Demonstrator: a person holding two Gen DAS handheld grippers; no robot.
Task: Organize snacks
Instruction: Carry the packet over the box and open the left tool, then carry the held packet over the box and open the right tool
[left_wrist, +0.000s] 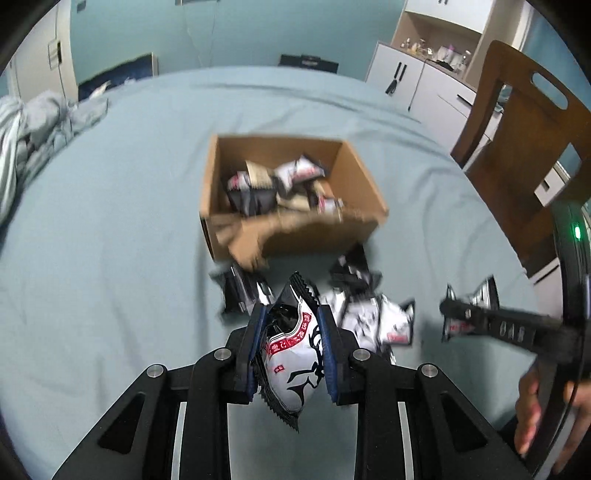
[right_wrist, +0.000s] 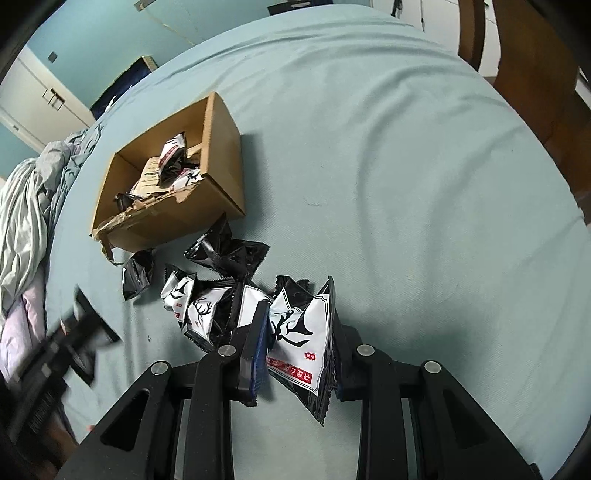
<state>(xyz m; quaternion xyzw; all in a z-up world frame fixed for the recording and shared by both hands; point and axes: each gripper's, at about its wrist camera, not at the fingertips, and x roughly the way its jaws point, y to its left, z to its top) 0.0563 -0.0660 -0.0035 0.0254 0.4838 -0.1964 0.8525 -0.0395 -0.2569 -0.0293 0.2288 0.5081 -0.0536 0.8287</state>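
My left gripper (left_wrist: 291, 310) is shut on a black-and-white snack packet (left_wrist: 291, 354) with a deer print, lifted off the bed. Just behind it stands an open cardboard box (left_wrist: 362, 177) with a torn front flap and several packets inside. More loose packets (left_wrist: 384, 321) lie between box and gripper. In the right wrist view, my right gripper (right_wrist: 299, 314) is shut on another deer-print packet (right_wrist: 299, 332), beside the loose pile (right_wrist: 207, 306) and the box (right_wrist: 221, 177). From the left wrist view the right gripper (left_wrist: 448, 308) appears at the right edge, held by a hand (left_wrist: 532, 406). My left gripper (right_wrist: 74, 332) is a blur at the lower left.
Everything lies on a teal bedsheet (right_wrist: 406, 184). Rumpled bedding (left_wrist: 29, 125) is heaped at the left. A wooden chair (left_wrist: 517, 147) and white cabinets (left_wrist: 406, 81) stand beyond the bed's right side.
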